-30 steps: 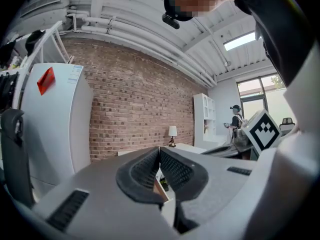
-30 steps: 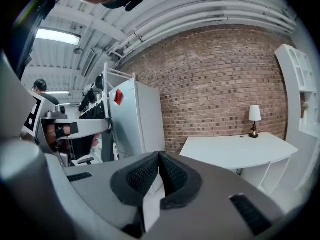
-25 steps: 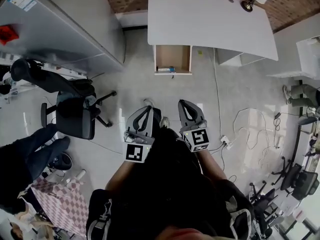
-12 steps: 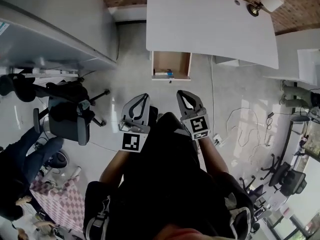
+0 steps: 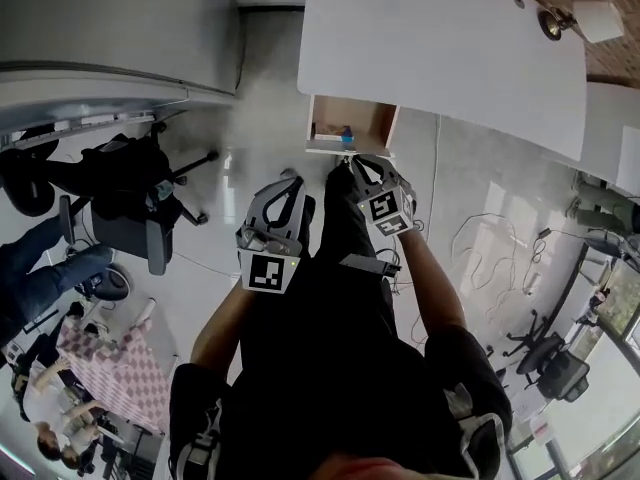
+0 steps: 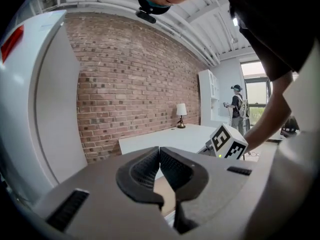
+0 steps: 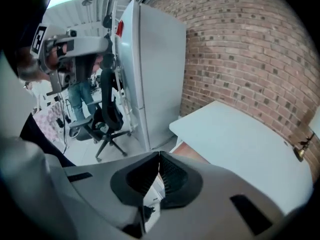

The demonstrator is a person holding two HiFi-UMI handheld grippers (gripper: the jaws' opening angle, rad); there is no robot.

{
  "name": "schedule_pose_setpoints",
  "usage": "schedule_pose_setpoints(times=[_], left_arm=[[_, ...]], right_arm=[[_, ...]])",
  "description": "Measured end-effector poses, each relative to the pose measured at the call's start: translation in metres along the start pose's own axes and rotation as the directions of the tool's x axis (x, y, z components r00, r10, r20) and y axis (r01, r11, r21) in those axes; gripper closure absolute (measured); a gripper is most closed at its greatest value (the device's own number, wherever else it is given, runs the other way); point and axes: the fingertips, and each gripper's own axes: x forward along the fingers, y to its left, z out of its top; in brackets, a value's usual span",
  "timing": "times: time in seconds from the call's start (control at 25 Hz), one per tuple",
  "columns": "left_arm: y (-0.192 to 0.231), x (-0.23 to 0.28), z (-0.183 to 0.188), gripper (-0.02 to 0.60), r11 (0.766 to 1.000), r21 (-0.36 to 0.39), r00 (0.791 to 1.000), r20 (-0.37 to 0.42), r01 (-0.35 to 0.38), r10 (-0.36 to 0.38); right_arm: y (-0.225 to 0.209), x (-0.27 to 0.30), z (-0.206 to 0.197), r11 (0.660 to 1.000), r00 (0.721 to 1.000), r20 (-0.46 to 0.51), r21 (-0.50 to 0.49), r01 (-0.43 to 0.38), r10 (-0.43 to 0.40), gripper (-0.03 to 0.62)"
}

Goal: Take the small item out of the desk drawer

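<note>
The right tongs [image 5: 356,164], closed and empty, point at the open drawer [image 5: 330,148] under the white bench [image 5: 430,48], probably lined up to reach the small item [image 5: 345,132] lying inside, while the left tongs [image 5: 289,182], likewise closed on nothing, hang further back.

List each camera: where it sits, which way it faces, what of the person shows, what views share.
Head view: on the person's head, facing steeply down at desk and open drawer; torso, arms, left gripper, right gripper show.
Left gripper view: on the left gripper, along shut jaws toward brick wall and lamp; right forearm shows.
Right gripper view: on the right gripper, angled down at the drawer; its shut jaws show.
Shared by all: the desk.
</note>
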Motion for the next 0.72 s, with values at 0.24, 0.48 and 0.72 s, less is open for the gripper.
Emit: schedule_pose_setpoints(times=[0.24, 0.48, 0.72], left_arm=[[0.012, 0.06, -0.041, 0.572, 0.986, 0.165, 0.999, 0.023, 0.027, -0.031], [0.009, 0.105, -0.114, 0.571, 0.957, 0.262, 0.988, -0.118, 0.124, -0.096], [0.003, 0.144, -0.187, 0.512, 0.926, 0.307, 0.963, -0.221, 0.218, -0.153]], right_arm=[[-0.014, 0.079, -0.063, 0.992, 0.989, -0.133, -0.103, -0.078, 0.064, 0.566], [-0.028, 0.145, -0.123, 0.978, 0.956, -0.258, -0.111, -0.174, 0.141, 0.562], [-0.034, 0.201, -0.182, 0.966, 0.917, -0.348, -0.092, -0.241, 0.196, 0.523]])
